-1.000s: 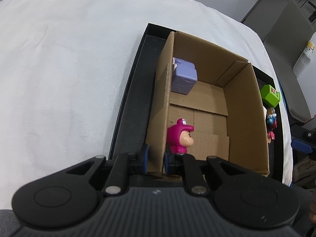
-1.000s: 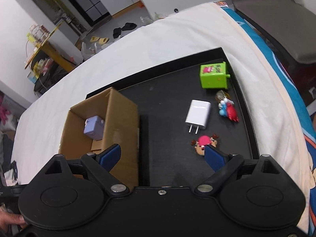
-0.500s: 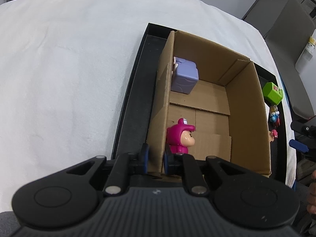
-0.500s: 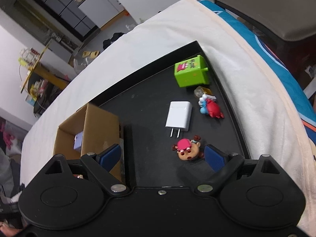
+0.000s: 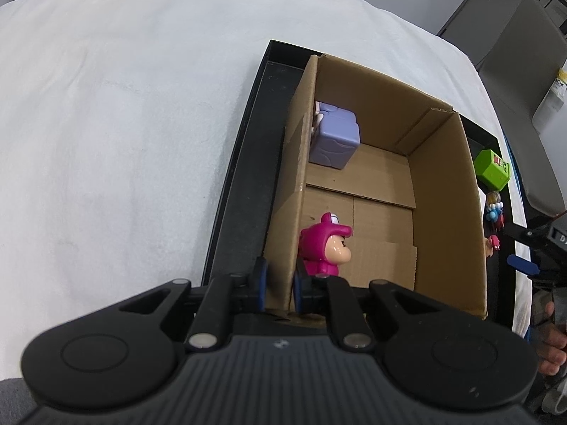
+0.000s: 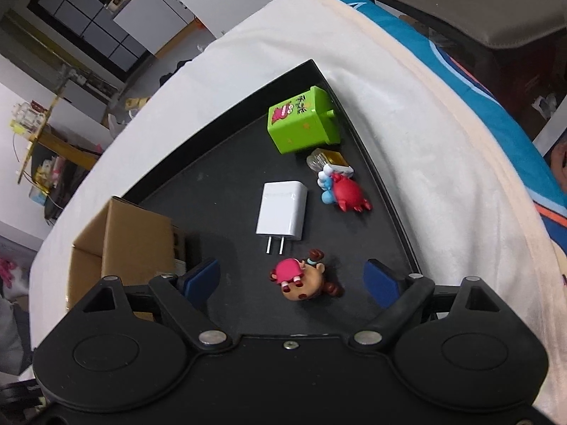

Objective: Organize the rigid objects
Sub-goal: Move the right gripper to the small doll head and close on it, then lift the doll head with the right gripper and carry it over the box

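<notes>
My left gripper (image 5: pixel 278 285) is shut on the near left wall of the cardboard box (image 5: pixel 439 191), which stands on the black tray (image 5: pixel 244 177). Inside the box are a pink figurine (image 5: pixel 326 248) and a lilac cube (image 5: pixel 335 140). My right gripper (image 6: pixel 292 279) is open above the tray (image 6: pixel 219 177), with a small pink-hatted figurine (image 6: pixel 301 278) lying between its fingers. Beyond lie a white charger (image 6: pixel 281 212), a red crab toy (image 6: pixel 345 191) and a green block (image 6: pixel 303 124).
The tray rests on a white cloth (image 5: pixel 124 106). The box (image 6: pixel 131 233) stands left of the right gripper. The green block (image 5: pixel 492 170) and small toys (image 5: pixel 494 209) lie right of the box. A grey chair (image 6: pixel 478 7) stands beyond the table's far edge.
My right gripper moved right and closer over the tray, so the pink-hatted figurine now lies between its fingers. My left gripper kept its hold on the box wall.
</notes>
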A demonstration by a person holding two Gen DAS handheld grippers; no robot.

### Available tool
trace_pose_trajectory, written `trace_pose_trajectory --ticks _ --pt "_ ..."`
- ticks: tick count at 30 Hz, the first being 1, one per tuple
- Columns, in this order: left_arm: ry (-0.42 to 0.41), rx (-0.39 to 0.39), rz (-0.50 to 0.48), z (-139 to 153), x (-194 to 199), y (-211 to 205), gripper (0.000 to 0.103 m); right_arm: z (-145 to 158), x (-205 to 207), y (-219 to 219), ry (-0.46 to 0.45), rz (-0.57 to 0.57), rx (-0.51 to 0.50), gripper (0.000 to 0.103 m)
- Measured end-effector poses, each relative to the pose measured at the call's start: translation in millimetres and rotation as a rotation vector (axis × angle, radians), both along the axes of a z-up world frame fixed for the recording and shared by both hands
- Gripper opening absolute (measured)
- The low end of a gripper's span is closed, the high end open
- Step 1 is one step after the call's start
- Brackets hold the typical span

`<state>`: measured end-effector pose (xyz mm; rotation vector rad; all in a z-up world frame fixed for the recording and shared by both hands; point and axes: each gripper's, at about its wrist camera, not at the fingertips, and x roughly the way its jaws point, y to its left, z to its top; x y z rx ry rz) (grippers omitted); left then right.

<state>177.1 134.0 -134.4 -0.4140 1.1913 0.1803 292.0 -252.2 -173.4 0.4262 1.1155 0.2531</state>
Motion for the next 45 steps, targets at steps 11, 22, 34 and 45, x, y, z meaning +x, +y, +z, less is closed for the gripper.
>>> trace_pose_trajectory --ticks 11,22,34,45 --pt "0.001 -0.002 0.005 -0.2 0.5 0.5 0.014 -12.3 4.0 15.4 -0.022 0.056 -0.125 0.088" --pt "-0.009 -0.011 0.022 0.3 -2.8 3.7 0.014 -13.5 -7.5 23.8 -0.032 0.148 -0.175 0.035" --pt "-0.013 -0.011 0.025 1.6 -2.7 2.0 0.014 5.1 -24.0 15.2 -0.027 0.137 -0.098 0.035" --pt "-0.018 -0.021 0.018 1.3 -3.7 3.0 0.014 32.9 -28.5 27.6 -0.079 0.174 -0.093 0.035"
